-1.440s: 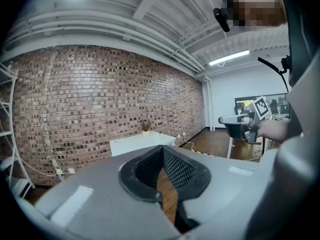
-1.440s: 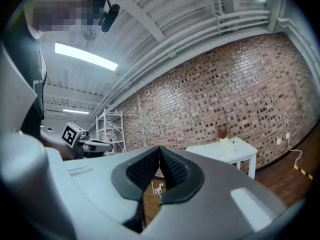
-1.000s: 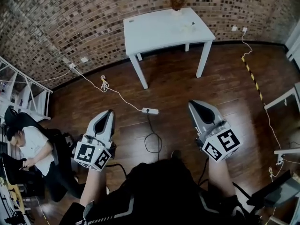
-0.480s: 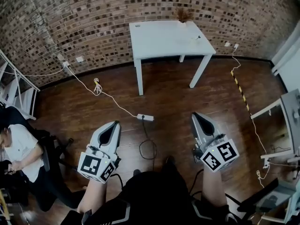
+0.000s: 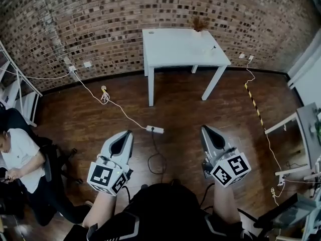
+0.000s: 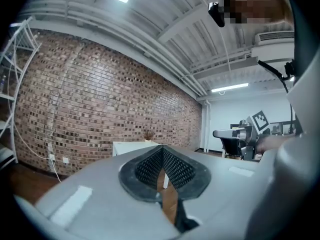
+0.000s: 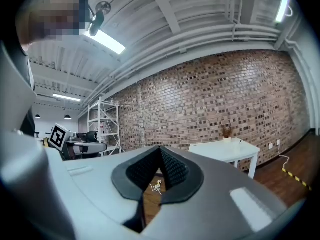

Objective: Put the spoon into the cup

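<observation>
Brick wall (image 5: 100, 19) and dark wooden floor (image 5: 190, 104) fill most of the head view, and the white four-legged counter (image 5: 170, 46) stands against that wall, well ahead of me. Over the last second the counter has come lower in the picture and squarer to me. The seated person in the white shirt (image 5: 17, 154) has drifted toward the left edge, so I judge that I am still walking up to the counter, not yet working. Both tools have travelled with me, level and pointing forward over the floor. The left tool (image 5: 126, 134) has its jaws closed tip to tip with nothing between them, and the right tool (image 5: 206, 129) is likewise closed and empty. A white power strip (image 5: 155, 129) lies on the floor between them and the counter. By the counter's right edge sits a small pale cluster (image 5: 209, 48) that I take for the cup and spoon, too small to tell apart. A little vase of dried stems (image 5: 199, 23) stands at the far edge near the far right corner. Nothing is grasped yet: the approach must finish, then a tool has to open before it can take the spoon.
</observation>
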